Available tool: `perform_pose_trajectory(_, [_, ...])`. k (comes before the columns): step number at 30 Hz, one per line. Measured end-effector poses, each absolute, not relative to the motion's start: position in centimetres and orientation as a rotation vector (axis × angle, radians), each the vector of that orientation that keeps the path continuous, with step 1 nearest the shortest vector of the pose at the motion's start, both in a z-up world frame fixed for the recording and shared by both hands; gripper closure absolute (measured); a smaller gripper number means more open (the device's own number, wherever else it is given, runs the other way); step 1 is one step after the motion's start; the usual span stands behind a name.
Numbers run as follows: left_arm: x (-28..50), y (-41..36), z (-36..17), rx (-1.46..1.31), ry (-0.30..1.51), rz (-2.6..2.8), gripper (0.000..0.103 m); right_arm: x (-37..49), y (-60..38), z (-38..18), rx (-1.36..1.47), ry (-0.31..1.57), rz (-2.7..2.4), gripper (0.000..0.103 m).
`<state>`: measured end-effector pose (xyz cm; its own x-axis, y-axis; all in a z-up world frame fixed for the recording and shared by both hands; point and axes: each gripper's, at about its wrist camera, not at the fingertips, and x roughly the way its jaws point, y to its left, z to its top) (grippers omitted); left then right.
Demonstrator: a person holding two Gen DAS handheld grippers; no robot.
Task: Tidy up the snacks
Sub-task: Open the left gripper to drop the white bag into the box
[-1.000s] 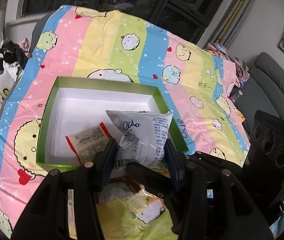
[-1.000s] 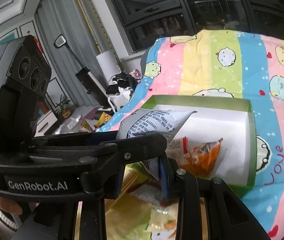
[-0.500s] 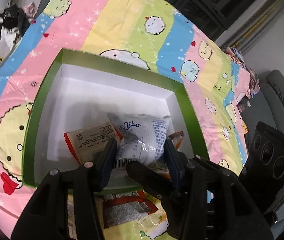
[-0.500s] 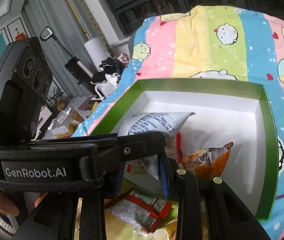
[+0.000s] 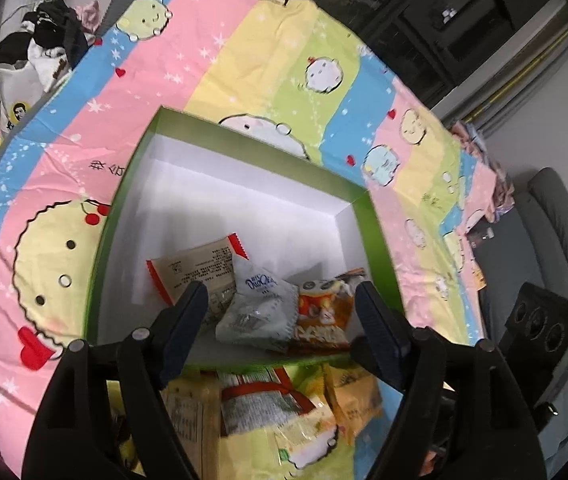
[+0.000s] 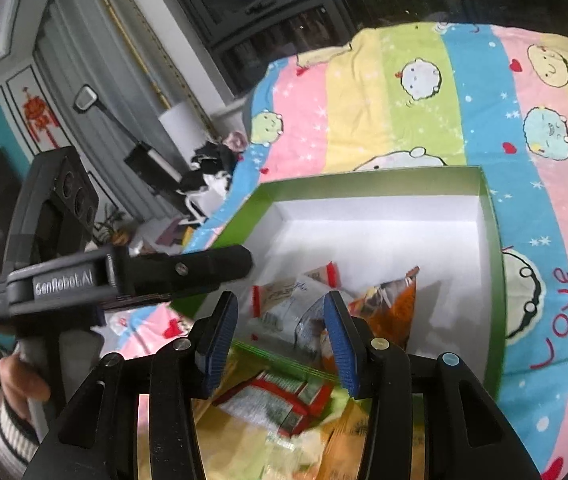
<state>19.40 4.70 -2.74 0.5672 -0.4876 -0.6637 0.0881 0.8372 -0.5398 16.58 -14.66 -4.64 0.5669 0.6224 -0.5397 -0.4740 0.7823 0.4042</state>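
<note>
Both sets of jaws are opening, nothing pressed between them; left gripper [image 5: 282, 320] and right gripper [image 6: 280, 332] hang over the green box [image 5: 379, 248]; the white packet [image 5: 260, 308] lies inside, beside an orange packet [image 5: 323, 312].

A home living room: a cartoon-print bedsheet [image 5: 284, 52] covers the surface, with a grey sofa [image 5: 555, 220], curtains [image 6: 84, 92] and framed wall pictures

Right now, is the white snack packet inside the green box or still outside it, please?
Inside: the white snack packet lies on the green box floor between two other packets, no gripper pads touching it.
</note>
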Motion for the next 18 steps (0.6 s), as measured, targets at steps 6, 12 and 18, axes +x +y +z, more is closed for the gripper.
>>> perform_pose_trajectory(6, [15.9, 4.5, -3.0, -0.565, 0.947, -0.429, 0.027, 14.5, -14.6, -6.3, 0.222, 0.812, 0.685, 0.058])
perform_pose_trajectory(12, [12.8, 3.5, -6.0, -0.681, 1.070, -0.472, 0.027, 12.9, -14.6, -8.5, 0.207, 0.878, 0.672, 0.057])
perform_pose_trajectory(18, [11.9, 2.7, -9.3, -0.811, 1.154, -0.408, 0.026, 11.4, -15.3, -9.2, 0.213, 0.890, 0.655, 0.057])
